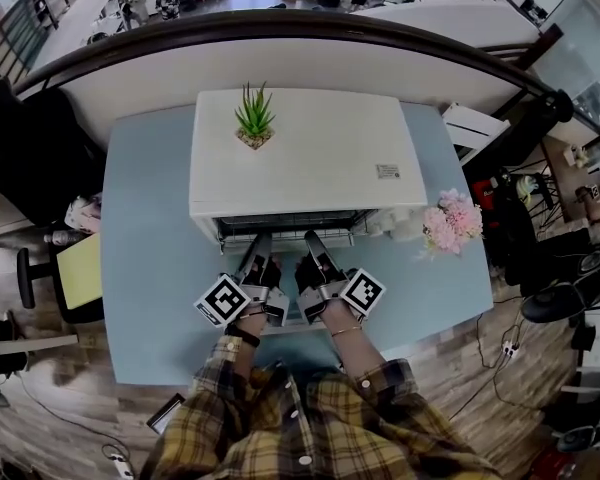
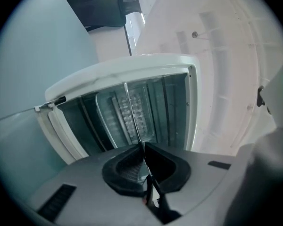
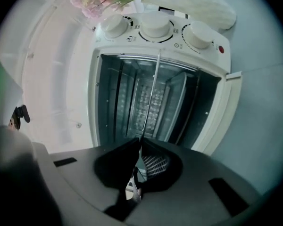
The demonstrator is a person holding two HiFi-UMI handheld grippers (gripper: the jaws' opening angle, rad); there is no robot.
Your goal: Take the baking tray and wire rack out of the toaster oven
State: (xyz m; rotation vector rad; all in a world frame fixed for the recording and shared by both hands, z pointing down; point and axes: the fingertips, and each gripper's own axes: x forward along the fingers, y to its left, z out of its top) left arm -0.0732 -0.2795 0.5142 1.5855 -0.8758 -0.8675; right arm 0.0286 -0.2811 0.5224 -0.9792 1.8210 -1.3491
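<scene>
The white toaster oven (image 1: 310, 148) stands on the light blue table with its door down and open. The wire rack (image 1: 285, 226) sticks out a little from the oven mouth. My left gripper (image 1: 258, 240) and right gripper (image 1: 312, 238) reach side by side to its front edge. In the left gripper view the rack (image 2: 132, 117) runs edge-on as a thin line into the shut left gripper (image 2: 142, 147). The right gripper view shows the same: the rack (image 3: 151, 98) ends in the shut right gripper (image 3: 140, 142). I cannot make out a baking tray.
A small potted plant (image 1: 254, 118) sits on the oven's top. Pink flowers (image 1: 450, 220) stand at the oven's right, beside its knobs (image 3: 155, 26). The open door (image 3: 226, 112) lies below my grippers. A chair (image 1: 40, 158) stands left of the table (image 1: 150, 268).
</scene>
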